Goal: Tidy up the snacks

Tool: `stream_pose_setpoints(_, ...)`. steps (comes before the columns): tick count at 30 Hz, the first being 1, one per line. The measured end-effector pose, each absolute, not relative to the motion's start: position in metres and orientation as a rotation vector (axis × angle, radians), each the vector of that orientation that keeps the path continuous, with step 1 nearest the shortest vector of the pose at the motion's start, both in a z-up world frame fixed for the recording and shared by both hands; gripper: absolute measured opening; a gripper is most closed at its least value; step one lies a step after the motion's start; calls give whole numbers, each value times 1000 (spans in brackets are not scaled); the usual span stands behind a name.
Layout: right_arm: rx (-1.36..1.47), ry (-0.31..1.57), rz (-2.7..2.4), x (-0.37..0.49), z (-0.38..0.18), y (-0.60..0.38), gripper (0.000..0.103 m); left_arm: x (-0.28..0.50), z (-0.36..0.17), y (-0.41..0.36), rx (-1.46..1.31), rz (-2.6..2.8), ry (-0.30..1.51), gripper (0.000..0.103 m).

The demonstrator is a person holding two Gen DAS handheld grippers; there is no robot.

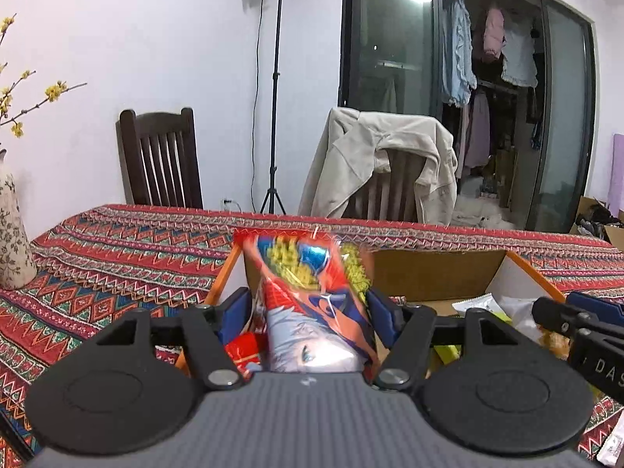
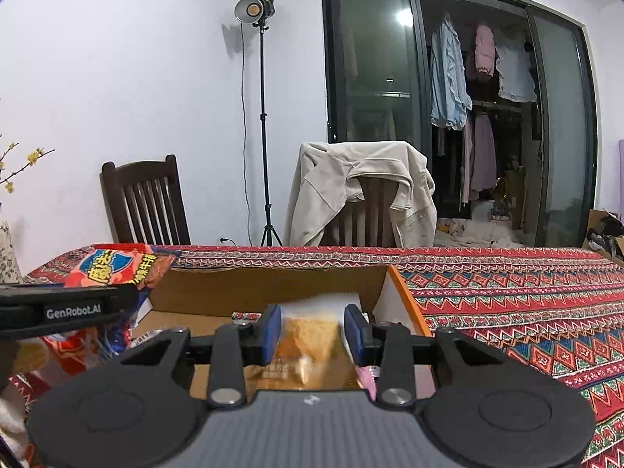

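Lengthwise between left tool (image 1: 308, 304) pads, red snack bag (image 1: 312, 296) upright over box (image 1: 429, 273).

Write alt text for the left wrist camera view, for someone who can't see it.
The left gripper has a red and blue snack bag standing upright between its blue pads, over an open cardboard box on a red patterned tablecloth. The right gripper enters at the right edge over the box. Behind stand two chairs, one draped with a beige jacket.
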State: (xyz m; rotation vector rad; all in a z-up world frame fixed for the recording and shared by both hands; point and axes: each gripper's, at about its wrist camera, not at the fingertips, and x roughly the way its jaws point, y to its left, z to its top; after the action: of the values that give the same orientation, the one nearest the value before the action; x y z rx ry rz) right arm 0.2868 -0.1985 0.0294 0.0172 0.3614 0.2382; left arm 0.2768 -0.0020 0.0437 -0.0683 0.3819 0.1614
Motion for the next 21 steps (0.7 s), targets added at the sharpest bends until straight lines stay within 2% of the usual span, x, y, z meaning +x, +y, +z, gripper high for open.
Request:
stream_pose_setpoints(1,19,367,239,287,29,-200,54,275,45,-2,-71,156,369,84)
stream_pose_setpoints(2,25,370,240,287,29,-200,64,272,46,-2,-74,160,350,100)
stream_pose_setpoints(3,32,369,241,286,28,-202,83,269,47,-3,-72,172,330,103)
stream_pose_setpoints(4,33,366,243,285,28,-202,93,266,48,-4,-67,189,304,103)
stream_pose_setpoints(6,34,355,240,282,28,-203,100,263,49,-4,-59,187,289,103)
stream_pose_setpoints(7,34,350,239,281,28,-203,103,264,49,-3,-63,186,290,103)
stream_pose_setpoints(21,25,329,226,273,32,-203,103,256,56,-6,-63,181,292,103)
